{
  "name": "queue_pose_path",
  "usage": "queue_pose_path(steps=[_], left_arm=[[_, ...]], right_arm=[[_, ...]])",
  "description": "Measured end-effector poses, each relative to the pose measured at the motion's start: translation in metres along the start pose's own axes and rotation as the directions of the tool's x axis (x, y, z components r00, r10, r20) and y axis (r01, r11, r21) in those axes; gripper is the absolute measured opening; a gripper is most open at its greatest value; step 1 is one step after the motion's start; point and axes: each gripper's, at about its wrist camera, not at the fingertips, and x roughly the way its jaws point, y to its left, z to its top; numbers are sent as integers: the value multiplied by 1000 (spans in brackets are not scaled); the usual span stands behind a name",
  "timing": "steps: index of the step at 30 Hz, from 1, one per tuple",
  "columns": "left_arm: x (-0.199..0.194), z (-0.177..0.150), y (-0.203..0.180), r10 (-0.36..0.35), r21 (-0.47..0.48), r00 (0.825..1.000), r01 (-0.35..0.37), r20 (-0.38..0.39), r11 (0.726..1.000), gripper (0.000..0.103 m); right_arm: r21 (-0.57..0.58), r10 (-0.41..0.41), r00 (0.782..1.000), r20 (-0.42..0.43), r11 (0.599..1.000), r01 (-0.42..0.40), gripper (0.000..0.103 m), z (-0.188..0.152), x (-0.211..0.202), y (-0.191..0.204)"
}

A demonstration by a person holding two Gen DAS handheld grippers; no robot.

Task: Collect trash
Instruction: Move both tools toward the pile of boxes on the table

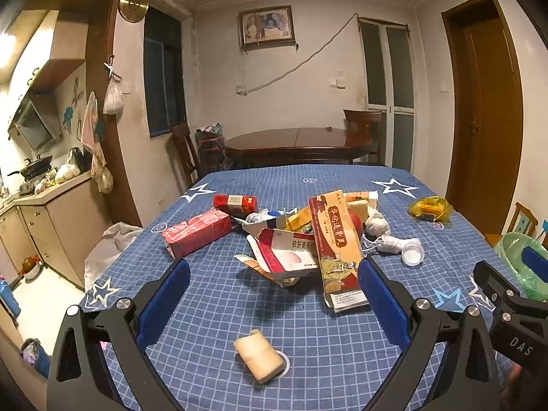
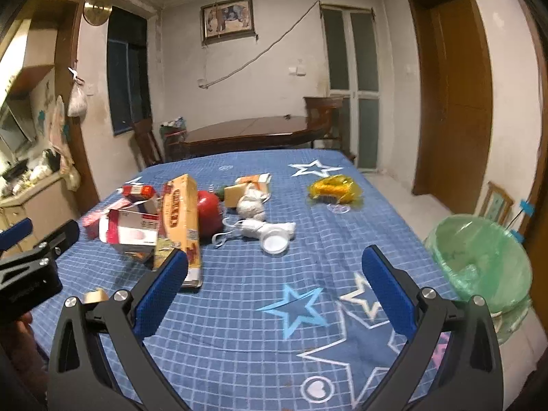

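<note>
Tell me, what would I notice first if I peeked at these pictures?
Probably the heap of litter in the middle of the blue star-patterned tablecloth: a tall orange medicine box leaning over a torn red-and-white carton, with crumpled tissue wads beside them. Next, the green-bagged trash bin waiting off the table's right edge. Both the left gripper and right gripper hang open, holding nothing.

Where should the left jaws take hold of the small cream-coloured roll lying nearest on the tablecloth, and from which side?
Probably across its rounded middle, coming straight down from above. The cream roll lies on its side on the tablecloth, apart from the box pile, its long axis slanting toward the near right. The left gripper is open just beyond it; turning the jaws to straddle the short width should suit.
</note>
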Motion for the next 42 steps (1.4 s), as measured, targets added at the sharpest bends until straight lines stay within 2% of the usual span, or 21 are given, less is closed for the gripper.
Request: queue_pose_path(steps=[7,10,17,25,42], left_arm=[[-8,0,-4,-3,8,1000,2,17,1000,98],[-7,0,-4,-1,8,1000,1,7,1000,98],[-11,-1,-4,2,5,1000,-2,-2,1000,98],[-17,-1,-4,9,10,1000,-9,-7,1000,98],[27,2,9,59,-11,996,-60,-72,998,98]], right_arm=[[33,63,998,-26,997,-63,98,-5,1,-2],[-1,20,999,-29,1000,-20,98,-6,1,4],[39,13,1000,-5,999,-13,98,-7,-8,-4],[9,1,1000,25,1000,-2,98,-2,-17,1],[-39,21,999,-31,999,-22,98,-2,20,13]])
